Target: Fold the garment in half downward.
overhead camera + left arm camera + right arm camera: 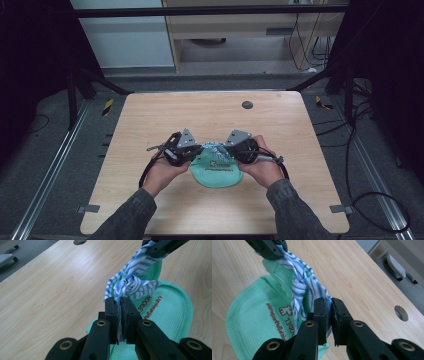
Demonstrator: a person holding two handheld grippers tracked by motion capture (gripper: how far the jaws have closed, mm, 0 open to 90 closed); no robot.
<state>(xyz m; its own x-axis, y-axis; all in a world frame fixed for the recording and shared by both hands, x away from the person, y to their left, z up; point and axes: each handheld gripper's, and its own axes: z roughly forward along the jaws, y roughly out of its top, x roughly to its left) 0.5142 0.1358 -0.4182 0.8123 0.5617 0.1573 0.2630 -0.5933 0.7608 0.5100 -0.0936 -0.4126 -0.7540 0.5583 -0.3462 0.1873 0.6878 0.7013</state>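
- At mid-table, green bag (216,172) lies flat w/ striped cloth (130,286) knotted on top.
- Left gripper (119,302) & right gripper (328,305) each pinch a cloth end.
- Step: tightening knot, I think. Next: pull ends apart evenly.

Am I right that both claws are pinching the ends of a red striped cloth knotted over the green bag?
Not quite: the striped cloth is blue and white, not red, as the left gripper view shows. The left claw and right claw do each pinch an end, knotted over the green bag.

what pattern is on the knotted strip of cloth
Blue and white stripes on the knotted strip of cloth, clearest in the left gripper view.
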